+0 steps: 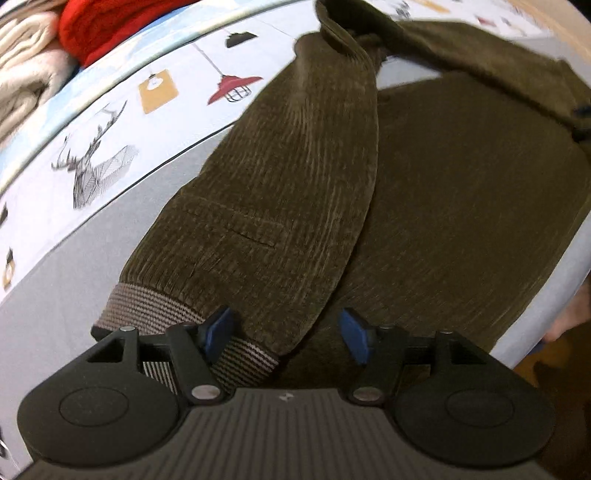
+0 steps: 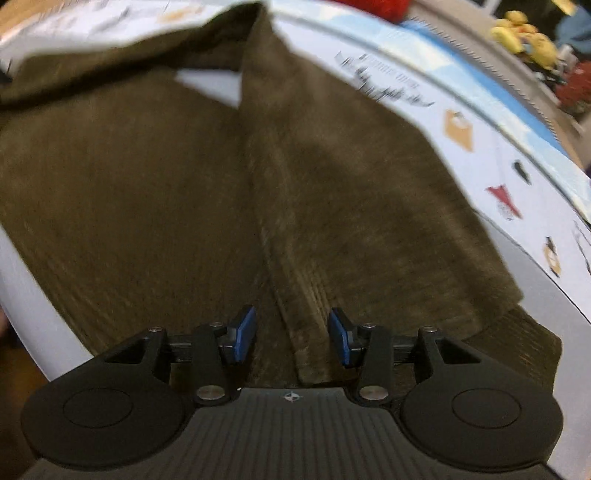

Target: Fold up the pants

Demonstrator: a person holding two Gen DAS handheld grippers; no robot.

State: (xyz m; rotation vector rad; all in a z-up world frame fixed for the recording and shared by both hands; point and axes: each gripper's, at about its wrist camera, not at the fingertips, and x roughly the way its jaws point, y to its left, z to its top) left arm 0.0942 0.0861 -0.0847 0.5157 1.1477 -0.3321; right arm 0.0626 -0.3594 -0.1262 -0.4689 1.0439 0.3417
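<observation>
Olive-brown corduroy pants [image 1: 424, 192] lie spread on a grey surface, with a striped ribbed waistband [image 1: 159, 306] near the left wrist camera and a welt pocket [image 1: 236, 229] on the upper layer. One fabric layer is folded over another. My left gripper [image 1: 286, 338] is open, its blue pads either side of the folded edge by the waistband. In the right wrist view the same pants [image 2: 147, 184] fill the frame, and my right gripper [image 2: 293, 338] is open around a raised seam fold [image 2: 306, 314].
A white sheet printed with a deer [image 1: 92, 170], lamps and tags covers the surface behind the pants. Red [image 1: 107, 26] and cream [image 1: 26, 74] textiles are piled at the far left. Yellow plush toys [image 2: 528, 37] sit at far right. The table edge [image 1: 546, 295] runs close on the right.
</observation>
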